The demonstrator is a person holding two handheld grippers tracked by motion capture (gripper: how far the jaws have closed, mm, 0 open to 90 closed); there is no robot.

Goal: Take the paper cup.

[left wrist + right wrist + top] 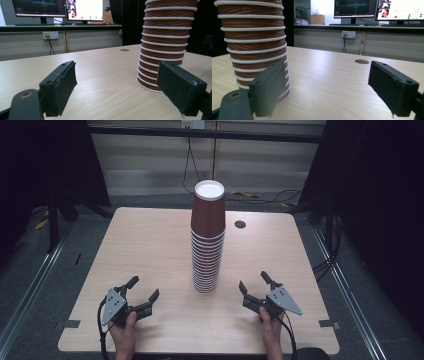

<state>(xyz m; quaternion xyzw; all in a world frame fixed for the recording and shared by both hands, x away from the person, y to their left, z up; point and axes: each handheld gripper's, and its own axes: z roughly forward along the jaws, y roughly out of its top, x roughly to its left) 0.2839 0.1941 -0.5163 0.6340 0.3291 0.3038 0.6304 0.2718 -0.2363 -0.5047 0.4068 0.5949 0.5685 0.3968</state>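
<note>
- A light wooden table point(150, 250) is seen from above, with a tall stack of brown paper cups point(207, 237) standing upside down near its middle.
- The stack is made of many nested cups, each marked by a thin white rim; the white base of the top cup faces up.
- The stack is seen upright, resting directly on the tabletop, between the two grippers and a little farther from the person than either.
- The left gripper point(144, 292) is held low over the near left part of the table by the person's left hand point(125, 332). Its jaws are spread apart and nothing is held between them.
- In the left gripper view the cup stack point(165, 47) is seen ahead and to the right, just behind the right jaw, apart from it.
- The right gripper point(253, 282) is held by the right hand point(271, 327) over the near right part of the table. Its jaws are likewise spread wide and nothing is grasped.
- In the right gripper view the stack point(254, 42) stands ahead on the left, behind the left jaw; whether the two touch cannot be told.
- A small dark round cap point(240, 224) is set into the tabletop to the right of the stack, toward the far edge.
- Computer screens point(57, 8) are seen on a counter beyond the table.
</note>
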